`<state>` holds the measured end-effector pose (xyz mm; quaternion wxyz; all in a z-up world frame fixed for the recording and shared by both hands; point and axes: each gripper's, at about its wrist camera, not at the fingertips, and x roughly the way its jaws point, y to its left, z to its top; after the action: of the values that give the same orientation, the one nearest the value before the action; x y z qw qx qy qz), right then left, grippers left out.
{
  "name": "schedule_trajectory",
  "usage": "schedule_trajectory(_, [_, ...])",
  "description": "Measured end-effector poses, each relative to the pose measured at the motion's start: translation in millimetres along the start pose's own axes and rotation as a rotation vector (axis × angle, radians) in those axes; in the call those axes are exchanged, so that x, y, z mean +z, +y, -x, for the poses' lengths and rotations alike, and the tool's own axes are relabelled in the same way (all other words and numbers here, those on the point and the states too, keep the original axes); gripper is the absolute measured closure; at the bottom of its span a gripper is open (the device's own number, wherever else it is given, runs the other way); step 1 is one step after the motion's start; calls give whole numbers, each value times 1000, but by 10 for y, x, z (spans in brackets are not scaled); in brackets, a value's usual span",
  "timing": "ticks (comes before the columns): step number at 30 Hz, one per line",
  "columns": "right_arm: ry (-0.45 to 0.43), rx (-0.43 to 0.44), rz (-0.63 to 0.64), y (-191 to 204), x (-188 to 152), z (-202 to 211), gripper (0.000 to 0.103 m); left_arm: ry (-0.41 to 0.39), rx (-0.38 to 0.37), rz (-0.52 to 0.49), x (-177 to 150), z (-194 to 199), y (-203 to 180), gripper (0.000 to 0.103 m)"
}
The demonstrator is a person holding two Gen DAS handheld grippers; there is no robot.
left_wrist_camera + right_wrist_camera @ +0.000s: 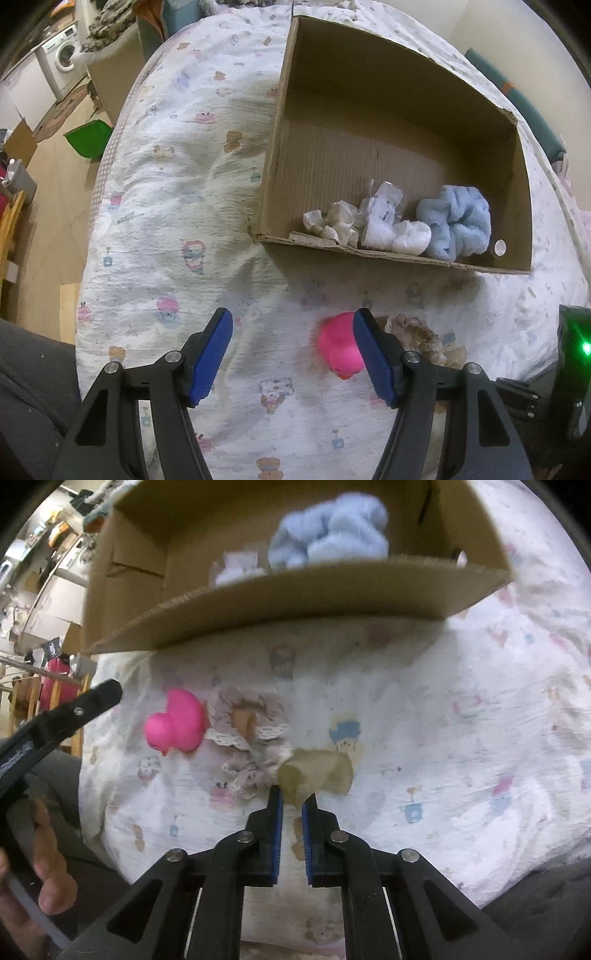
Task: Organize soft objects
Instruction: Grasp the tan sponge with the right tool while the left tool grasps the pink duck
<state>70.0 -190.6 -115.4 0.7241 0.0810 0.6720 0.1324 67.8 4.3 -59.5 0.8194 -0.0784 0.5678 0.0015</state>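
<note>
A cardboard box (511, 184) lies on the bed and holds a blue fluffy scrunchie (456, 221), a white soft item (397, 230) and a beige crumpled piece (338, 221). A pink rubber duck (338, 349) lies in front of the box, partly behind my left gripper's right finger. My left gripper (293, 354) is open and empty above the quilt. In the right wrist view the duck (177, 725) lies beside a lace-trimmed scrunchie (249, 734). My right gripper (291, 801) is shut on a tan soft piece (314, 773) next to that scrunchie. The box (295, 602) stands beyond.
The bed is covered by a white cartoon-print quilt (166, 221). To its left are the floor, a green bin (88, 138) and a washing machine (62, 55). The left gripper's arm (55, 720) and a hand show at the left of the right wrist view.
</note>
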Motion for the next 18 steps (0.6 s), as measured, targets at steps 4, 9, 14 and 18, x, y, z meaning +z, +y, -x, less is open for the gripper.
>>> schedule_trajectory(4, [15,66,-120,-257,24,-14,70,3,0,21,11,-6,42,38])
schedule_trajectory(9, [-13,162,-246,-490,55,46,53,8,-7,29,23,-15,47,38])
schedule_trajectory(14, [-16,228,-350,-680,108,22,53,-5,-7,16,18,19,25,38])
schedule_trajectory(18, [-3,243,-367,-710,90,17,52,-6,-5,27,16,26,53,38])
